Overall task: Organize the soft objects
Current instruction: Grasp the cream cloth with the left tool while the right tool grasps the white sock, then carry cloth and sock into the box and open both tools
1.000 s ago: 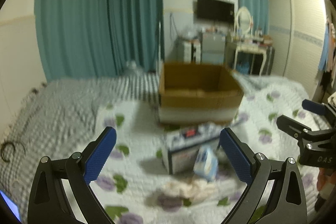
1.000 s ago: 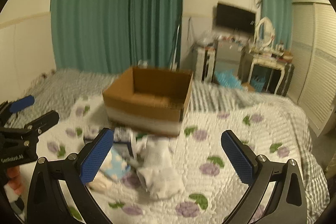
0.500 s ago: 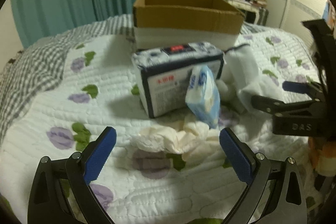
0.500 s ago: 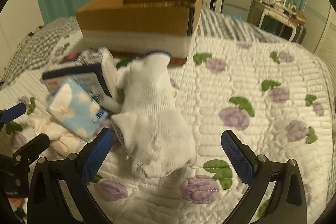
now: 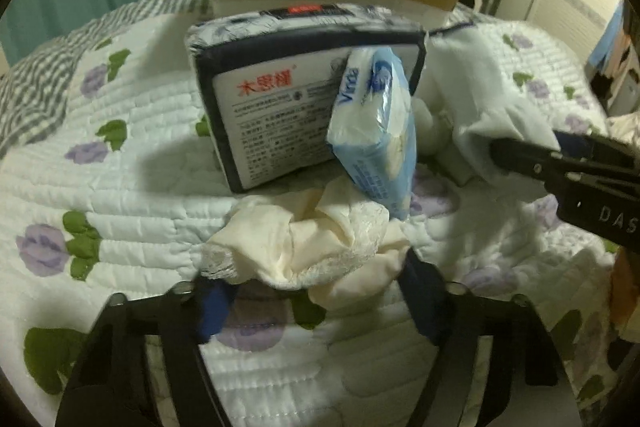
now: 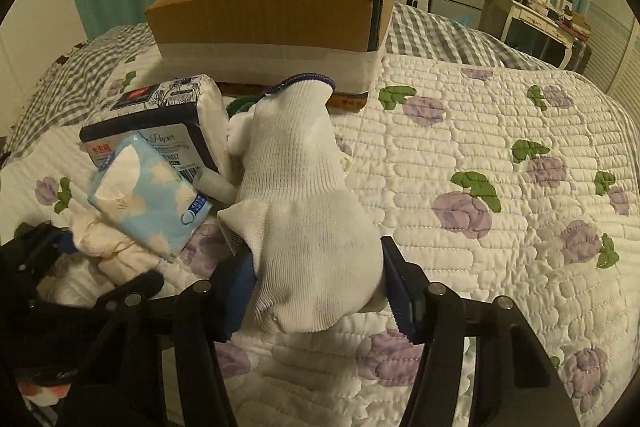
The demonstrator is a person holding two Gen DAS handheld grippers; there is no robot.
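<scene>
A pile of soft things lies on the quilted bed in front of a cardboard box (image 6: 276, 15). My left gripper (image 5: 316, 301) has its jaws around the near edge of a cream lace cloth (image 5: 304, 239), the pads touching it. My right gripper (image 6: 320, 293) has closed in on the toe of a white knitted glove (image 6: 304, 203), pads against both sides. A dark tissue pack (image 5: 288, 99) stands behind, with a light blue tissue packet (image 5: 376, 131) leaning on it. The right gripper shows in the left wrist view (image 5: 560, 163) at the glove (image 5: 480, 99).
The floral quilt (image 6: 500, 187) stretches to the right of the pile. A grey checked blanket (image 5: 36, 91) lies at the left. Green curtains, a dresser and a wardrobe stand beyond the bed.
Both grippers moved down and forward to the pile. The left jaws narrowed around the cream cloth. The right jaws closed onto the white glove's end.
</scene>
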